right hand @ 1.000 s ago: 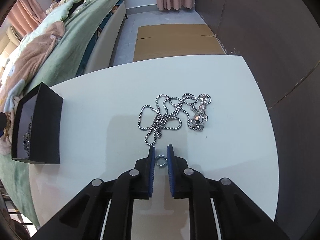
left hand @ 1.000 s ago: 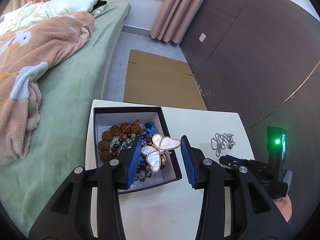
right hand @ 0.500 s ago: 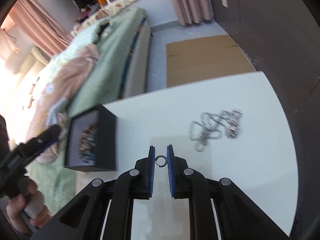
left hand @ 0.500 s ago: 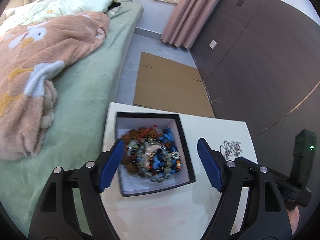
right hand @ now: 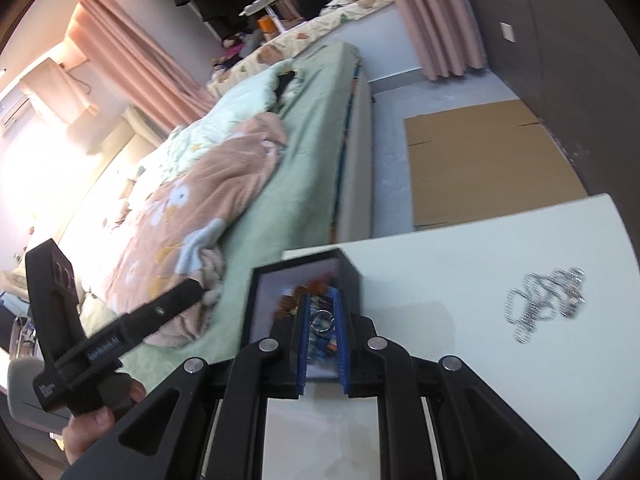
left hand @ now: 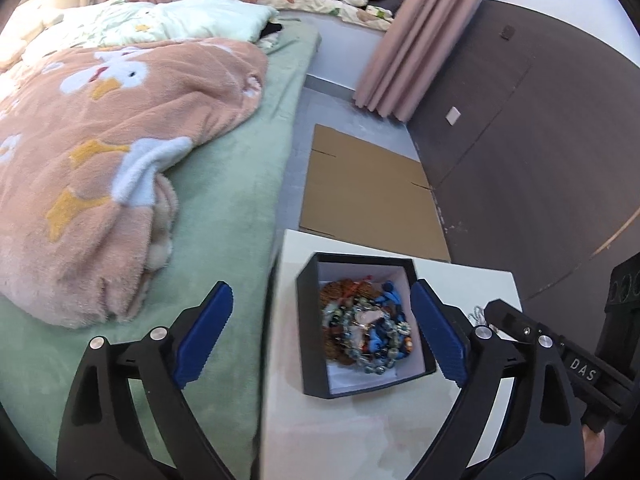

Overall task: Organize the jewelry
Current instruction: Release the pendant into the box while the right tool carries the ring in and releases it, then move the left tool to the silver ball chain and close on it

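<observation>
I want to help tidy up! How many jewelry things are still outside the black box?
2: a silver ring pinched in the right gripper above the box, and a silver chain necklace lying on the white table.

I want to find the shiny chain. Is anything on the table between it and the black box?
Nothing: the right wrist view shows only bare white table between the black jewelry box and the silver chain necklace.

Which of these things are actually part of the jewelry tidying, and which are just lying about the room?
Part of the job:
- black cardboard box with white lining, full of beaded bracelets
- small silver ring pinched in the right claw
- silver chain necklace on the white table

Just lying about:
- pink duck-print blanket
- flattened brown cardboard
- pink curtains
</observation>
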The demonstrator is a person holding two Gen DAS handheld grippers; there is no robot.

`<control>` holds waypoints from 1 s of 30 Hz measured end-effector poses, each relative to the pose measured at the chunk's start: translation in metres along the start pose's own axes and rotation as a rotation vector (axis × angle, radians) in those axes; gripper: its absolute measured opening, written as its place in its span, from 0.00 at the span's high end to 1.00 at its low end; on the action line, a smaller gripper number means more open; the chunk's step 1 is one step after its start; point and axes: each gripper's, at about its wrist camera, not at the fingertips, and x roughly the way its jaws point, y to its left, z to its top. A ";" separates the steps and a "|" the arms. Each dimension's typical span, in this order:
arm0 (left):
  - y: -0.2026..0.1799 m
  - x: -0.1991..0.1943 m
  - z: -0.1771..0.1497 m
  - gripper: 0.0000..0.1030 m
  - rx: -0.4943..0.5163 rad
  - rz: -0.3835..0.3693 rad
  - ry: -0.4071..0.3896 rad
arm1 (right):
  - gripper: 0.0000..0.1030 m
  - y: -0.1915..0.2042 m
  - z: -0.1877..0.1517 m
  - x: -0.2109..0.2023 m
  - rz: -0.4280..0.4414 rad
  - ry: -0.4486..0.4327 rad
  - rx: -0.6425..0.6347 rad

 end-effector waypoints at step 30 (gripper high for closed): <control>-0.074 0.012 -0.025 0.05 0.093 -0.075 0.023 | 0.11 -0.098 -0.038 -0.093 -0.245 -0.078 0.158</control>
